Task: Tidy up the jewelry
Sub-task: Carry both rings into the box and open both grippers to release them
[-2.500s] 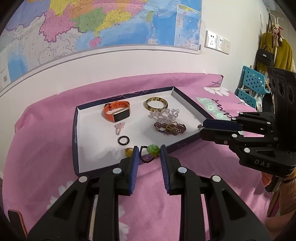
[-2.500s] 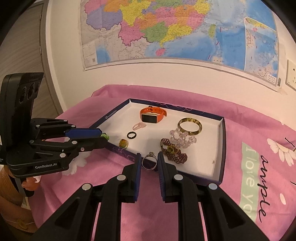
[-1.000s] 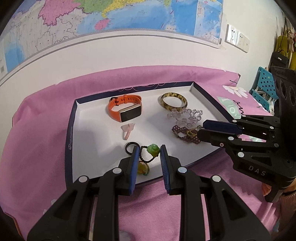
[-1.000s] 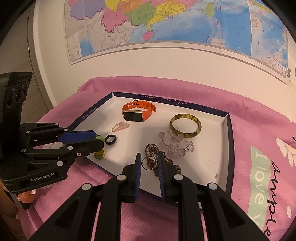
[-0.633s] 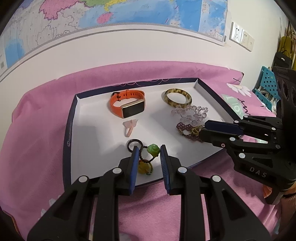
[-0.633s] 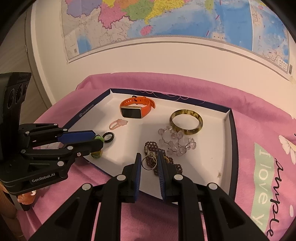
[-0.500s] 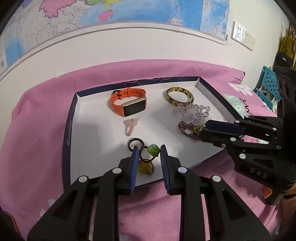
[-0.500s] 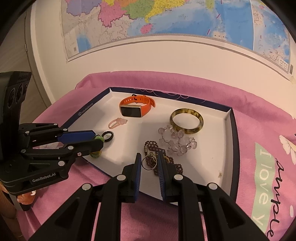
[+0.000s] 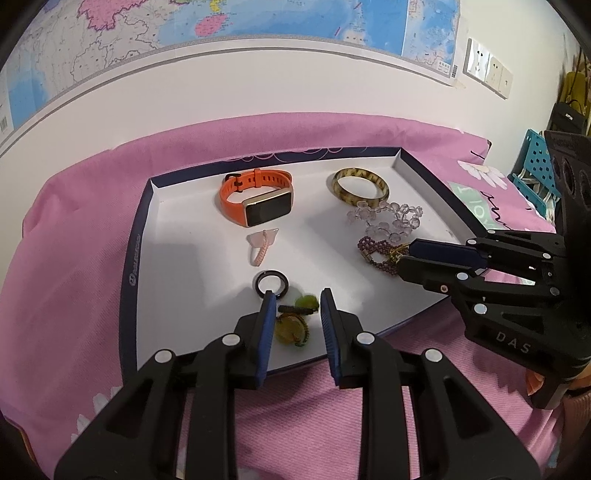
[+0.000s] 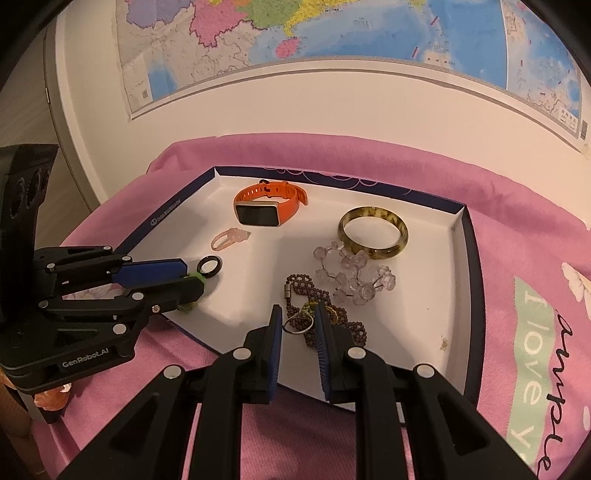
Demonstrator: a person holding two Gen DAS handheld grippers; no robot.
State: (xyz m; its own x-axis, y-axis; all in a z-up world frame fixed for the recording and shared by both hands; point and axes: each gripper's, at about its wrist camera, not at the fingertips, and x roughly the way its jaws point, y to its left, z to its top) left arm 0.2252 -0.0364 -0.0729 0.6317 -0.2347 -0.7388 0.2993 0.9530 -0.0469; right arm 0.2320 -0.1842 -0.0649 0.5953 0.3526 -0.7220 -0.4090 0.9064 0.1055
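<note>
Jewelry in a tray, one ring pinched, one bracelet loose

Jewelry lies gathered in a white tray [image 9: 177, 295] with a dark blue rim, set on a pink cloth [image 10: 517, 240].

The right tongs [image 10: 297, 310] are pinching a thin silver ring [image 10: 295, 326] between their blue pads. They hold it at the tray's near edge, right over a purple bead bracelet [image 10: 301, 286].

The left tongs [image 9: 295, 295] stand slightly spread at the near edge, towards the tray's left corner. Under and between them is a charm bracelet [image 9: 290, 330] with a yellow piece and a green bead. The bead is blurred in the gap and sits clear of the right pad, and the yellow piece rests on the tray floor. The pads do not visibly press on it.

A black ring [image 10: 209, 266] lies just beyond the tip of the left tongs. A small pink ring [image 10: 227, 236] lies farther in, towards the tray's middle. An orange watch [image 10: 266, 210] sits near the far edge.

A mottled brown bangle [image 10: 373, 230] lies towards the far right corner. A bracelet of clear beads [image 10: 354, 273] touches its near side and reaches down beside the purple one.

A map [image 10: 332, 29] hangs on the wall behind the tray.
</note>
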